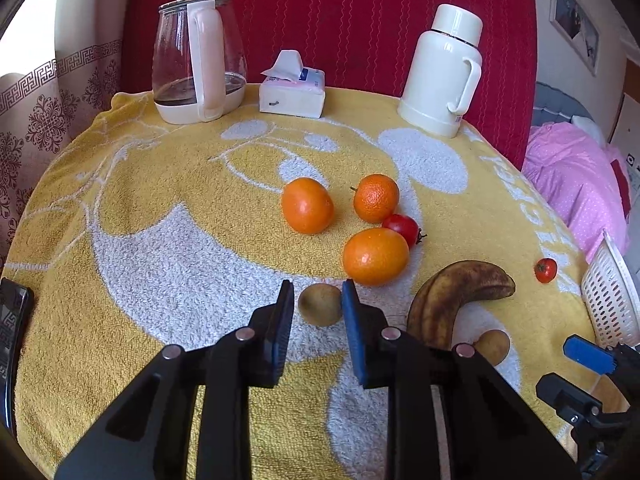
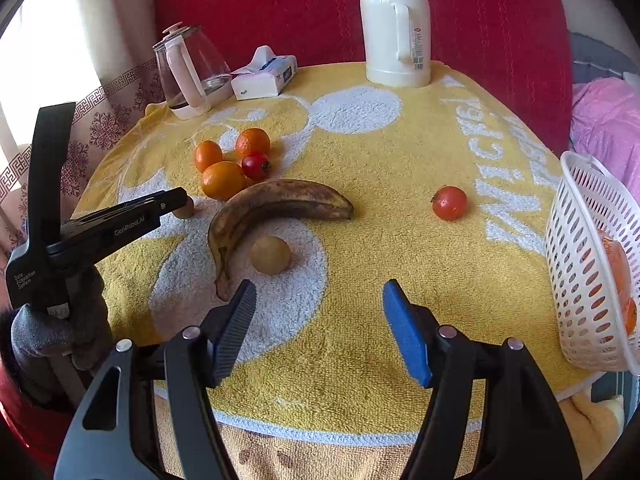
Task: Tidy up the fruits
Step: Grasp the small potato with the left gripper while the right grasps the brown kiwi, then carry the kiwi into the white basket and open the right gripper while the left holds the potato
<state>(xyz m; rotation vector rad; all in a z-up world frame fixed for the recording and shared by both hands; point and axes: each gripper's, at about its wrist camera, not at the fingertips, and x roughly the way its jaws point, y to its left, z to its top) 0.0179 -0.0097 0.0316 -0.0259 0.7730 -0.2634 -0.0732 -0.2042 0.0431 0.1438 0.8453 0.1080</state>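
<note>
My left gripper (image 1: 317, 293) is open with its jaws on either side of a small brownish-yellow round fruit (image 1: 320, 305) on the yellow towel; the pads stand close to it, contact unclear. Three oranges (image 1: 375, 255) and a red tomato (image 1: 401, 228) lie just beyond. A browned banana (image 1: 456, 296) lies to the right, with a second small yellow fruit (image 2: 270, 255) beside it. Another tomato (image 2: 449, 202) lies alone. My right gripper (image 2: 319, 296) is open and empty above the towel's front. The white basket (image 2: 580, 280) at the right holds orange fruit.
A glass kettle (image 1: 196, 52), a tissue pack (image 1: 292, 90) and a white thermos (image 1: 444, 72) stand along the back of the table. A dark phone (image 1: 12, 320) lies at the left edge. A red cushion backs the table; pink bedding is at the right.
</note>
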